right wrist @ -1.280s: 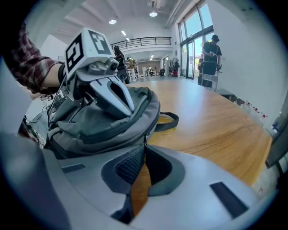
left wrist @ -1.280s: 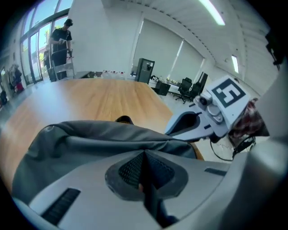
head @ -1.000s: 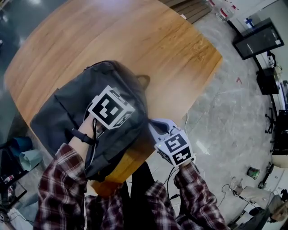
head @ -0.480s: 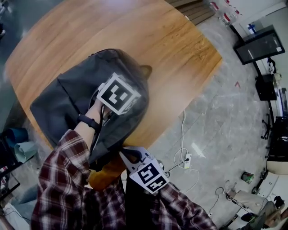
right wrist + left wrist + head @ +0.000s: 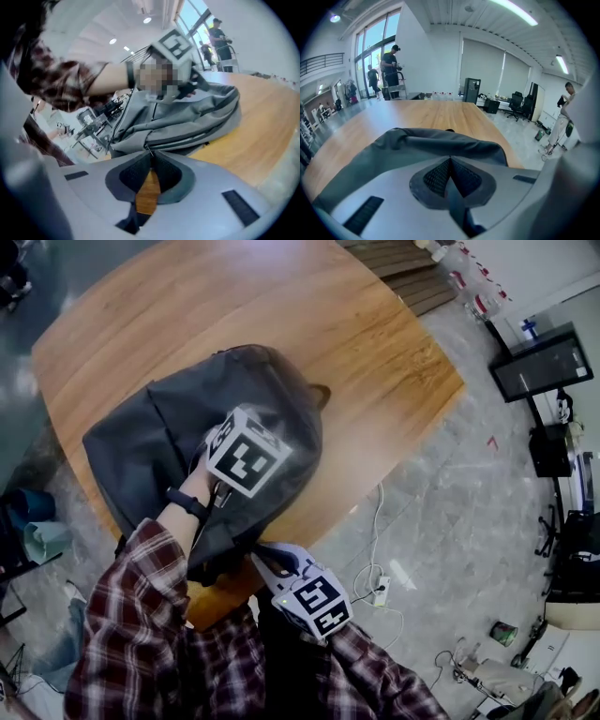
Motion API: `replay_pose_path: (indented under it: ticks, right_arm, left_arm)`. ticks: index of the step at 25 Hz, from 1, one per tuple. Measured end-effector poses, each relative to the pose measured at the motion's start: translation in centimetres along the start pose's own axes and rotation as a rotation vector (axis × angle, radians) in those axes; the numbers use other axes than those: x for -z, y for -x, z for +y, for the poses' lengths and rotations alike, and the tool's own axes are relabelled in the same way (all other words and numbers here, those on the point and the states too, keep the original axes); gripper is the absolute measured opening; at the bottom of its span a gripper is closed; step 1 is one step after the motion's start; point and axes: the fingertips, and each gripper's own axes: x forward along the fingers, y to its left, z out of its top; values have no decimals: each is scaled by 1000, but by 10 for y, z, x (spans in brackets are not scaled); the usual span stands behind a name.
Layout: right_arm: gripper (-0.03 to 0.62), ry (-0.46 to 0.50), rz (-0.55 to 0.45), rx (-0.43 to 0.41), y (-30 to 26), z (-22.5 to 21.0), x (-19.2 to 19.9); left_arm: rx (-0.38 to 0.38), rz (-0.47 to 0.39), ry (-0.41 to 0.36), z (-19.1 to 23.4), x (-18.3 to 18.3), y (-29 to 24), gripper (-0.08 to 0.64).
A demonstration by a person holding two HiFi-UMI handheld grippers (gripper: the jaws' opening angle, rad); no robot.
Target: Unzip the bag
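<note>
Grey bag (image 5: 141, 451): lay on wood table (image 5: 309, 306), by its near edge.
L gripper (image 5: 450, 160): jaws clenched on bag's top fabric.
R gripper (image 5: 150, 157): jaws pinched zip pull (image 5: 147, 148) at bag's near end.

Left gripper (image 5: 246, 454) sits mid-frame, jaws pressed together, its plaid-sleeved forearm rising from lower left. Right gripper (image 5: 270, 561), bottom centre, pinches the zip pull (image 5: 149, 149).
</note>
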Motion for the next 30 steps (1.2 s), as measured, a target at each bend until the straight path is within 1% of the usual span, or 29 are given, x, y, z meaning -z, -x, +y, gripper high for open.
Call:
replay_pose_path:
  ticks: [1, 3, 5, 7, 9, 13, 15, 17, 18, 20, 22, 24, 26, 30]
  right_arm:
    - [20, -38, -30, 8, 10, -5, -5]
    - [20, -89, -85, 39, 30, -17, -19]
    - [20, -94, -138, 72, 46, -26, -38]
    - [20, -54, -193, 77, 58, -27, -63]
    - [20, 1, -237, 65, 67, -19, -90]
    - [20, 80, -274, 70, 79, 12, -123]
    - [18, 121, -296, 71, 81, 27, -137]
    - [17, 155, -344, 74, 88, 41, -153]
    - [12, 174, -371, 75, 92, 50, -162]
    - [12, 232, -408, 72, 99, 69, -179]
    - [12, 310, -415, 72, 105, 88, -189]
    - [12, 365, -422, 77, 112, 102, -196]
    - [12, 379, -441, 76, 119, 110, -200]
    - [12, 358, -480, 68, 130, 114, -206]
  left_arm:
    - [-14, -21, 33, 4, 6, 16, 8]
    - [-35, -81, 135, 9, 17, 51, 8]
    - [-62, -159, 243, 10, 26, 92, 8]
    - [-98, -244, 332, 6, 32, 135, 8]
    - [-133, -325, 392, -7, 36, 174, 8]
    - [-203, -432, 437, -47, 47, 236, 8]
    - [-242, -486, 493, -58, 50, 263, 8]
    - [-273, -547, 546, -65, 48, 288, 8]
    - [-286, -580, 555, -67, 45, 300, 8]
    - [-317, -631, 538, -70, 34, 324, 8]
    - [-340, -651, 499, -73, 23, 339, 8]
    - [-350, -658, 470, -78, 12, 347, 8]
    - [-354, -669, 450, -83, 4, 352, 8]
    - [-360, -678, 412, -90, -4, 354, 8]
